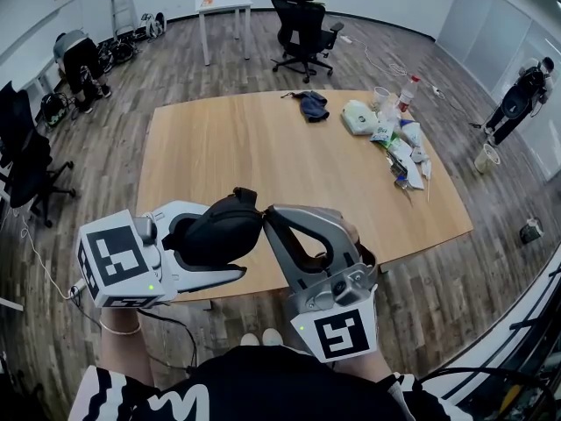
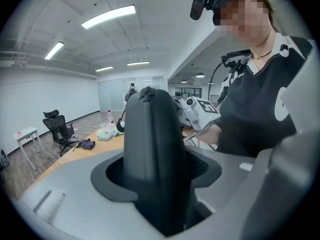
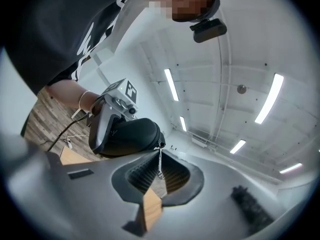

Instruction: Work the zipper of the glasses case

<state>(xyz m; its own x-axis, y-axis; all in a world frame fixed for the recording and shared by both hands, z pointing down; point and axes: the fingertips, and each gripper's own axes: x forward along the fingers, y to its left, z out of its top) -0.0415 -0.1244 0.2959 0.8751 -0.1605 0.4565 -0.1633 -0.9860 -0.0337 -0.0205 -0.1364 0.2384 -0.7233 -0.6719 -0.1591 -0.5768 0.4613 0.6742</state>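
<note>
A black zippered glasses case [image 1: 219, 228] is held in the air over the near edge of the wooden table [image 1: 263, 139]. My left gripper [image 1: 226, 240] is shut on its body, one jaw on each broad side. In the left gripper view the case [image 2: 152, 149] fills the gap of the left gripper [image 2: 157, 173]. My right gripper [image 1: 267, 216] meets the case's right end. In the right gripper view the case [image 3: 131, 136] sits just ahead, and its thin metal zipper pull [image 3: 159, 163] hangs between the ribbed pads of the right gripper [image 3: 159, 175], which is shut on it.
On the far side of the table lie a dark blue cloth [image 1: 310, 105], a white pouch [image 1: 359, 117], a bottle [image 1: 407, 90] and several packets [image 1: 405, 152]. A black office chair [image 1: 302, 24] and a small white table [image 1: 223, 7] stand behind. A person [image 1: 521, 95] stands at far right.
</note>
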